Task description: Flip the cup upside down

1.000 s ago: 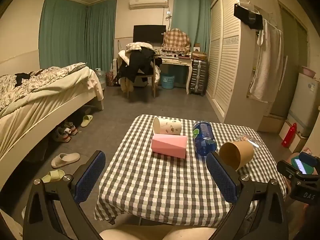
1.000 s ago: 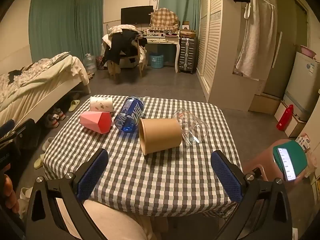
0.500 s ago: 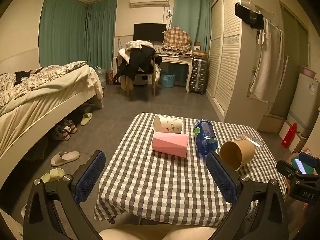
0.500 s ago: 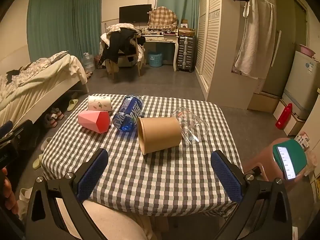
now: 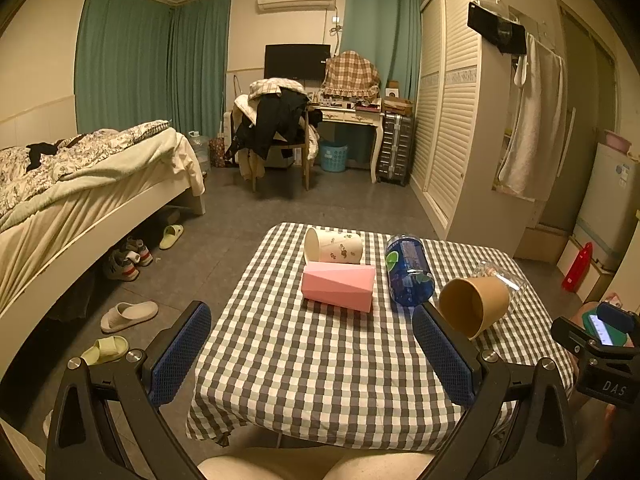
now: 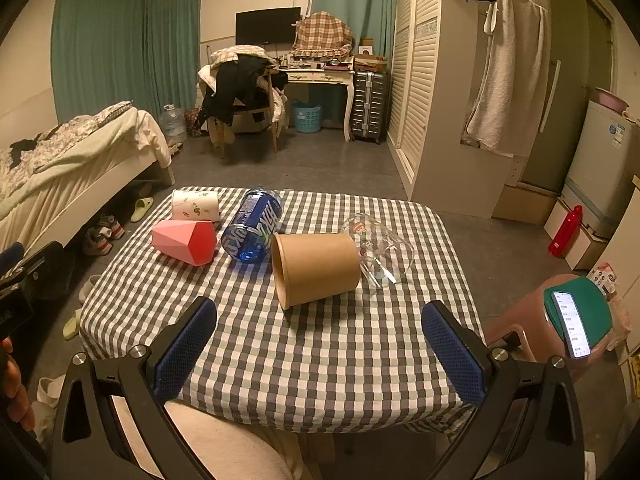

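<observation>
On the checkered tablecloth [image 6: 320, 360] of a small table, five vessels lie on their sides. The brown paper cup [image 6: 316, 270] sits nearest the right gripper, its open mouth turned toward the left side of the right wrist view and its base touching or just beside a clear glass mug [image 6: 380, 250] with a printed figure on it. To the cup's left lies a blue plastic bottle [image 6: 254, 226], then a pink faceted cup [image 6: 186, 238], and beyond that a white floral paper cup [image 6: 195, 205] near the far left corner.

The right gripper [image 6: 318, 346] hovers above the near part of the table with its blue-padded fingers [image 6: 186, 350] spread wide apart, holding nothing; the brown cup lies ahead of the gap, apart from both pads. The left gripper [image 5: 312, 356] is likewise wide open and empty, held over the near left part of the table. In its view the brown paper cup [image 5: 474, 306] shows its open mouth just beyond the right finger, with the blue bottle [image 5: 408, 270], pink cup [image 5: 338, 286] and white floral cup [image 5: 334, 245] further out on the cloth [image 5: 320, 380].

A phone [image 6: 570, 324] on a green holder sits off the table's right edge. A bed [image 5: 80, 184] stands to the left, with slippers [image 5: 128, 316] on the floor beside it.
</observation>
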Motion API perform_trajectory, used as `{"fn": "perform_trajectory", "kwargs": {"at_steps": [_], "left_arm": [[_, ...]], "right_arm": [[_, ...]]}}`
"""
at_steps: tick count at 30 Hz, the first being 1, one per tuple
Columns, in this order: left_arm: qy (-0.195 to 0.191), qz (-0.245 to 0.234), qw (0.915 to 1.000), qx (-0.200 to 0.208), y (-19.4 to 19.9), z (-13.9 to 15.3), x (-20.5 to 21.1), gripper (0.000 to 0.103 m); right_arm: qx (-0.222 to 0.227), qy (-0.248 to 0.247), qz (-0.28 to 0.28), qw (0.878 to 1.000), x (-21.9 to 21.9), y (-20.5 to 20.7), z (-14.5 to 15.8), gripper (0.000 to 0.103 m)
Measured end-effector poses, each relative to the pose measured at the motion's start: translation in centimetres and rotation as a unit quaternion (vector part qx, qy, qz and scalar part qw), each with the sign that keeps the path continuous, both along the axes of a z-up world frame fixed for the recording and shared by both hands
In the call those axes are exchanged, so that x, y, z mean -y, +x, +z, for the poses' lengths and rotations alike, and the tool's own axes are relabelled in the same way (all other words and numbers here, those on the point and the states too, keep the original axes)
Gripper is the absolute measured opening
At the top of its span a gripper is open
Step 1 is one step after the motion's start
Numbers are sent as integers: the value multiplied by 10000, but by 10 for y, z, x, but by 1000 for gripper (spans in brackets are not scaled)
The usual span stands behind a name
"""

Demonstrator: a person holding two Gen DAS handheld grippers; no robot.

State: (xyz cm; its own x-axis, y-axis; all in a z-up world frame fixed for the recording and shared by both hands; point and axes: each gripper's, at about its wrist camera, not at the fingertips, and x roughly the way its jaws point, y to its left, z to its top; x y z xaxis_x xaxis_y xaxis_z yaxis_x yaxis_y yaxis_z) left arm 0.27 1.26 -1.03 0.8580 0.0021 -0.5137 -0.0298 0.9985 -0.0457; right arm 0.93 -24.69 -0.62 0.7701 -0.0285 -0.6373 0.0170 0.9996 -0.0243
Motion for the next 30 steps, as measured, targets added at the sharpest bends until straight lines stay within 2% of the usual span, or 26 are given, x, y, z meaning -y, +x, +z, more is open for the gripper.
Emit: {"fn": "perform_trajectory", "kwargs": {"at_steps": [30], "left_arm": [[33,-27,9995,-300,21,-12,3,103]], "right_arm": [[-138,34,268,9995,-14,21,-9,103]]}}
